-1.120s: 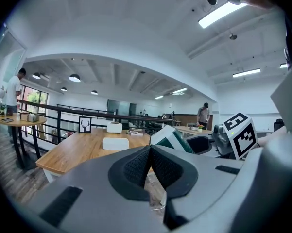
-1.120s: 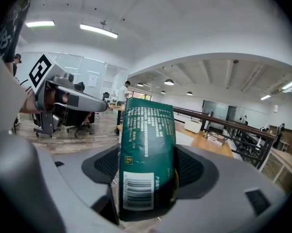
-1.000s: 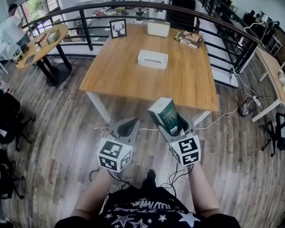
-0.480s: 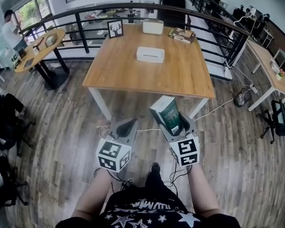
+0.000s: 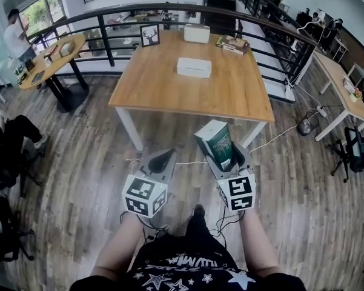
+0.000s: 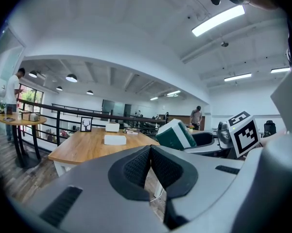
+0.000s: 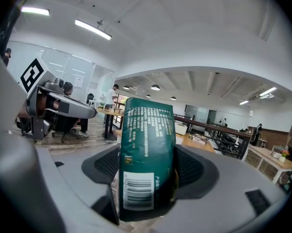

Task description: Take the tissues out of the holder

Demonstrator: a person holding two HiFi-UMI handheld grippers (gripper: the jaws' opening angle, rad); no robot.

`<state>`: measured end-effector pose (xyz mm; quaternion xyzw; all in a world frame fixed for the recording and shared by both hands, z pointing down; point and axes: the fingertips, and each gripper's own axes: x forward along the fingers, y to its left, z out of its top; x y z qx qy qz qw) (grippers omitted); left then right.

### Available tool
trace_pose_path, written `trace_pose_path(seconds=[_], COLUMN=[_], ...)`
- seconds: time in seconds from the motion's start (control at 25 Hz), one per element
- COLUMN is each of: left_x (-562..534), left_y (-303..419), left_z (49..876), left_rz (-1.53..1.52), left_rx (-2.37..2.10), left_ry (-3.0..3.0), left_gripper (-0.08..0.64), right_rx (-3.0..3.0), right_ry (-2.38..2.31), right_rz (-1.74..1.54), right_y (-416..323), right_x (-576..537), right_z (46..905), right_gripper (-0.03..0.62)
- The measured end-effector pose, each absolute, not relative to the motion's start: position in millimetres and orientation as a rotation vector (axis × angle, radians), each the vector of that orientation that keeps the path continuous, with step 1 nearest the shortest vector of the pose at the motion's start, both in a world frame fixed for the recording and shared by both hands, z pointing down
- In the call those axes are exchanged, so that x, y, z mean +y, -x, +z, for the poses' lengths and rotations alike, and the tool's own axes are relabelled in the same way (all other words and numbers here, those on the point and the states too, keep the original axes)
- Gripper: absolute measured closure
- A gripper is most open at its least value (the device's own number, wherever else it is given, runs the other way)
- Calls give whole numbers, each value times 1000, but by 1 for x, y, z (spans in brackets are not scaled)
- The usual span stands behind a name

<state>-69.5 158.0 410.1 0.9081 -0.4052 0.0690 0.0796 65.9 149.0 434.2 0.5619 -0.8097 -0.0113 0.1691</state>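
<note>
My right gripper (image 5: 221, 151) is shut on a green tissue pack (image 5: 216, 145), held upright over the wooden floor in front of the table; the right gripper view shows the tissue pack (image 7: 146, 159) clamped between the jaws with its barcode facing the camera. Beside it, my left gripper (image 5: 162, 160) is shut with nothing in it, its pads (image 6: 137, 166) meeting. A white tissue holder (image 5: 194, 67) lies flat on the wooden table (image 5: 230, 90), far ahead of both grippers; the same holder (image 6: 115, 140) shows in the left gripper view.
A second white box (image 5: 197, 33), a framed deer picture (image 5: 149, 35) and stacked books (image 5: 233, 43) stand at the table's far edge. A black railing (image 5: 103, 38) runs behind. A round table (image 5: 51, 56) is at left, another desk (image 5: 339, 77) at right. Cables (image 5: 284, 139) lie on the floor.
The view has shifted slightly; the table appears a little farther and higher. Both grippers hold the same pose, the right still clamping the pack.
</note>
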Motion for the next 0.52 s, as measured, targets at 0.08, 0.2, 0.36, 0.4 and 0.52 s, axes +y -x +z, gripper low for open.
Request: trace_pose_path(seconds=[0.08,0.2,0.36,0.4,0.52], left_x=[158,156,152,150,143], left_y=[68,66,61,60,56], left_z=[409,409,412,412,411], left_rz=[202,193,180,178,177], left_rx=[-1212,-1215,-1213,-1212,-1213], left_ry=[-2717,-2715,-2718,-2719,-2718], left_gripper=[548,548,548,548,548], right_rx=[-2302,-2300,-2293,-2293,-2293], right_ry=[-1595,-1593,-1597,-1596,-1590], right_rz=[-40,-50,-52,-51,-45], right_y=[-67,-68,-74,-76,-80], right_x=[148,145,141,140,133], right_z=[431,430,434,435,435], right_gripper=[252,252,252,252,252])
